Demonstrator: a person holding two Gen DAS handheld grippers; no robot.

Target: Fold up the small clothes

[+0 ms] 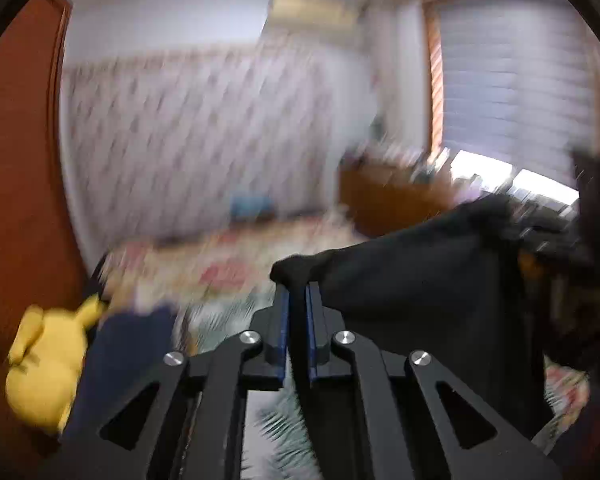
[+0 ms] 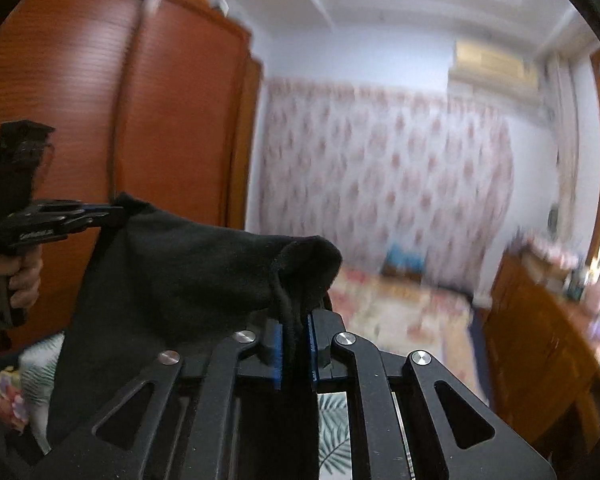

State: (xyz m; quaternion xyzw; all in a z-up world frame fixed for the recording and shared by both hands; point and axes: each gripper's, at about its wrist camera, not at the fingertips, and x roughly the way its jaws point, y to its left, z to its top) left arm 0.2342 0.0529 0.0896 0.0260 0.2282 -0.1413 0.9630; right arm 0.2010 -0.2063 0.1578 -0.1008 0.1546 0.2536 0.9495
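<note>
Garment: I have a black cloth [image 2: 188, 264] lifted off the bed, stretched in the air between my two grippers, its lower part hanging loose beneath them.
Left gripper [image 1: 298, 292]: jaws nearly together, pinching one top corner of the cloth; a small bunch of fabric pokes out past the fingertips.
Right gripper [image 2: 294, 320]: jaws narrow, with the other corner and a hem seam running down between the blue pads; I judge the pads have it, though the gap looks slightly looser than on the left.
Why held so: a corner in each gripper lets the cloth hang flat, so I judge this is the spread-out step before laying it down for a fold.
Bed [image 2: 336, 432]: the leaf-print cover shows below both grippers, the likely place to lay it.
Other things: a yellow plush toy [image 1: 48, 364] lies at the left beside a dark blue cloth [image 1: 128, 344], both apart from the black one.
Hand [image 2: 14, 280]: the person's hand grips the left handle, seen from the right camera.
Risk: the looser right grip might let that corner slip.
</note>
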